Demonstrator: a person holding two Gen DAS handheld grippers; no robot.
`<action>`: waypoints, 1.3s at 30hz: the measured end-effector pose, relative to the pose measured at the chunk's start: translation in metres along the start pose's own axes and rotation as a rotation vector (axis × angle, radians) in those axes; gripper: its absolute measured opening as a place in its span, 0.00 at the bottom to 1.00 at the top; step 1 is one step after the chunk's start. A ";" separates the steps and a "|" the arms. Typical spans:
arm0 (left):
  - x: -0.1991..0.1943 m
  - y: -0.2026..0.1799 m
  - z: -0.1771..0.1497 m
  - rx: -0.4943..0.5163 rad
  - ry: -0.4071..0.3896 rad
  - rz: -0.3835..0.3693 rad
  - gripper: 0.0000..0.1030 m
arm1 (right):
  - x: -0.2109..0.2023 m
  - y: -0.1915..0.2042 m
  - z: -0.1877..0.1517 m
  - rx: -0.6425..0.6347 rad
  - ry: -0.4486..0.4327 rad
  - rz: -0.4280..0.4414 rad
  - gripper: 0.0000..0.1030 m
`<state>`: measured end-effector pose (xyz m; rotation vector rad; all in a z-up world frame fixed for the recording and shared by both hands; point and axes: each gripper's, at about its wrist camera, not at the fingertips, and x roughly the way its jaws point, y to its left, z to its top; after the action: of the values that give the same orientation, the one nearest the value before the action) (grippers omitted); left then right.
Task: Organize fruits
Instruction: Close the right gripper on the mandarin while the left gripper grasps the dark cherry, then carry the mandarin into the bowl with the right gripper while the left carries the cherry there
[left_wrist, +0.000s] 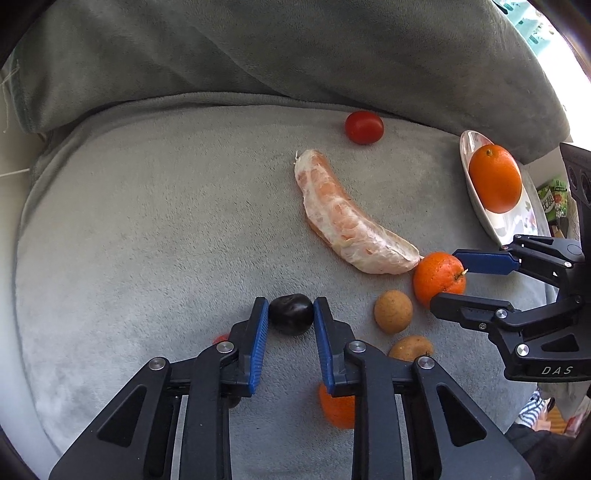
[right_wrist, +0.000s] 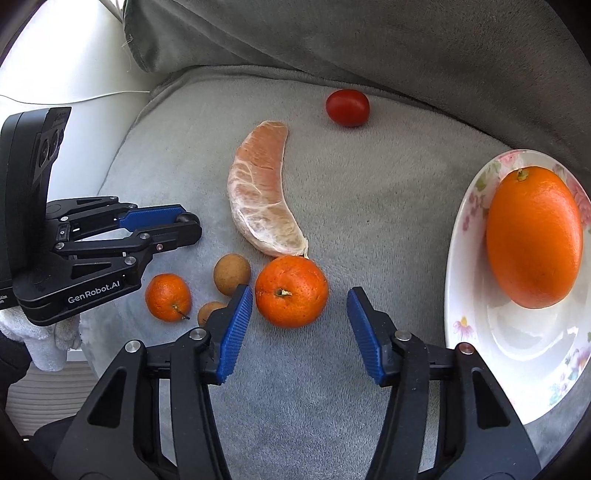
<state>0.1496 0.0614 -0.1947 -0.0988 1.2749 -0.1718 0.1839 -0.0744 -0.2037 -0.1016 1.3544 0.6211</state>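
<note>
- A grey plush cushion (left_wrist: 147, 229) fills both views, with a larger grey pillow (left_wrist: 258, 55) banked up behind it.
- The left gripper (left_wrist: 291, 314) points steeply down, its 2 blue ribbed pads clenched on a small, dark, glossy round fruit (left_wrist: 290, 313) that sits on the cushion.
- The right gripper (right_wrist: 300, 299) straddles a dimpled orange mandarin with a green stem (right_wrist: 291, 291); its left pad is just beside the peel, its right pad stands clear, so nothing is grasped.
- A peeled, pale pink crescent of citrus segments (right_wrist: 260, 195) lies just behind that mandarin, its tip nearly touching it.
- A small red cherry tomato (right_wrist: 347, 107) rests alone near the pillow's edge.
- 2 tan, round, rough-skinned fruits (right_wrist: 232, 274) sit left of the mandarin in the right wrist view; the nearer one (right_wrist: 210, 312) is partly hidden by the pad.
- A second, smaller orange mandarin (right_wrist: 168, 297) lies beside them, below the left gripper's body.
- A white flower-patterned plate (right_wrist: 465, 295) at the right holds 1 large smooth orange (right_wrist: 533, 236).
</note>
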 end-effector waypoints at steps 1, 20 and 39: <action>0.000 0.001 0.000 0.003 -0.001 0.001 0.22 | 0.001 0.000 0.000 0.002 0.002 0.007 0.51; -0.012 0.005 -0.008 -0.029 -0.044 -0.014 0.21 | -0.013 0.003 -0.007 -0.011 -0.041 0.011 0.40; -0.055 -0.042 0.001 0.009 -0.140 -0.098 0.21 | -0.085 -0.032 -0.039 0.076 -0.177 -0.015 0.40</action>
<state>0.1326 0.0302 -0.1357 -0.1628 1.1307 -0.2507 0.1574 -0.1481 -0.1425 0.0044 1.2036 0.5523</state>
